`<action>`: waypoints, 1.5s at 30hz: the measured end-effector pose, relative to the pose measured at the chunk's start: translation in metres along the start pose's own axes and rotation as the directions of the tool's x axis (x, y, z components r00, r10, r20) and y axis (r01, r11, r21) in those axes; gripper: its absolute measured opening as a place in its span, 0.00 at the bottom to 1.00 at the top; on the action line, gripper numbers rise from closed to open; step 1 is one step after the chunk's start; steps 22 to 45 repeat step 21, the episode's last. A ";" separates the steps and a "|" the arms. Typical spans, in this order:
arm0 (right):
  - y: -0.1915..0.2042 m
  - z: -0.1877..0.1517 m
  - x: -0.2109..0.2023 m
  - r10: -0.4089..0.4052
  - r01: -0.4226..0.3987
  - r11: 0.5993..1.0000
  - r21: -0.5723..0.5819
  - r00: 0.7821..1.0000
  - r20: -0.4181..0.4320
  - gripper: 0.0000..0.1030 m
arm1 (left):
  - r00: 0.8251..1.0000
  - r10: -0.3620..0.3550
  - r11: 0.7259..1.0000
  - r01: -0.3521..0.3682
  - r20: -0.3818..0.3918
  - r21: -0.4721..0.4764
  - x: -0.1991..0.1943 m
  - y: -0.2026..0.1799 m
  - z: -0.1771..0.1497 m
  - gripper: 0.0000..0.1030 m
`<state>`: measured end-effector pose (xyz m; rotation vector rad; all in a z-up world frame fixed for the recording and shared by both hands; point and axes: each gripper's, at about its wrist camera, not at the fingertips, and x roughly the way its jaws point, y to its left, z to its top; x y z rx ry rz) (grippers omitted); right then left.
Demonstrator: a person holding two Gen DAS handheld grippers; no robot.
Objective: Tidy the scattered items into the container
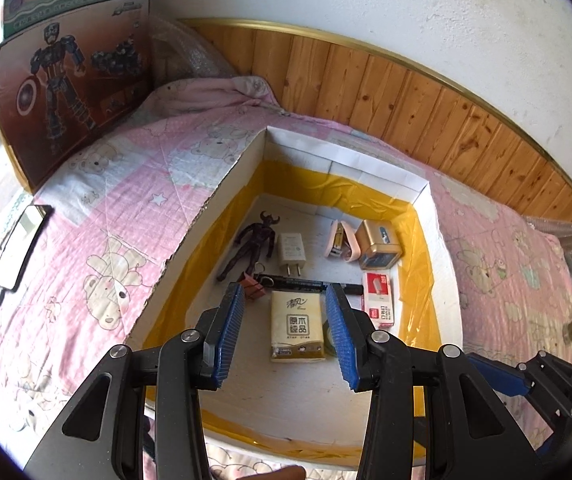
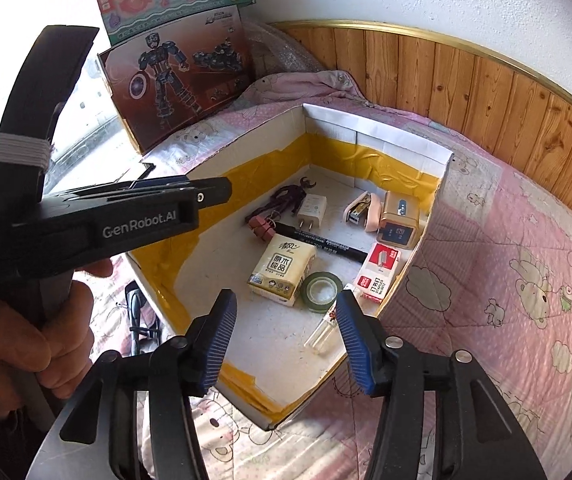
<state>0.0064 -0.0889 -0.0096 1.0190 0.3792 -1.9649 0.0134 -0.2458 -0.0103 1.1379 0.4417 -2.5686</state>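
- Two black grippers with blue ribbed pads hang above a white cardboard box lined with yellow tape (image 1: 420, 196), which sits on a pink cartoon-print quilt (image 1: 97, 248).
- Left gripper (image 1: 285, 336): jaws spread apart, nothing between the pads; a cream tissue pack with brown print (image 1: 296, 326) lies on the box floor below the gap.
- Right gripper (image 2: 286, 344): jaws spread wide, nothing gripped; a small clear glass vial (image 2: 323, 331) lies on the box floor just below its right-hand pad.
- Box contents, all resting on the floor: a dark horned toy figure (image 1: 251, 246), a white plug charger (image 1: 290, 252), a pink stapler (image 1: 340, 240), a gold tin (image 1: 378, 245), a black marker pen (image 1: 310, 282), reddish binder clips (image 1: 254, 286), a red-and-white staple carton (image 1: 378, 300) and a green tape roll (image 2: 321, 286).
- Tape roll touches the tissue pack's near corner in the right wrist view.
- A person's hand (image 2: 25, 344) grips the left gripper's handle.
- A black-framed phone (image 1: 19, 250) lies on the quilt, well apart from the box.
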 end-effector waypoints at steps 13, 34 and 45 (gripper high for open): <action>0.021 -0.024 -0.005 0.088 -0.093 0.995 -0.047 0.991 -0.104 0.59 | 0.998 -0.047 0.997 0.045 0.047 0.055 -0.018 -0.025 -0.014 0.56; 0.027 -0.024 -0.012 -0.015 0.007 0.995 -0.098 0.997 -0.079 0.54 | 0.999 -0.041 0.998 0.040 0.016 0.045 -0.014 -0.026 -0.015 0.56; 0.027 -0.024 -0.012 -0.015 0.007 0.995 -0.098 0.997 -0.079 0.54 | 0.999 -0.041 0.998 0.040 0.016 0.045 -0.014 -0.026 -0.015 0.56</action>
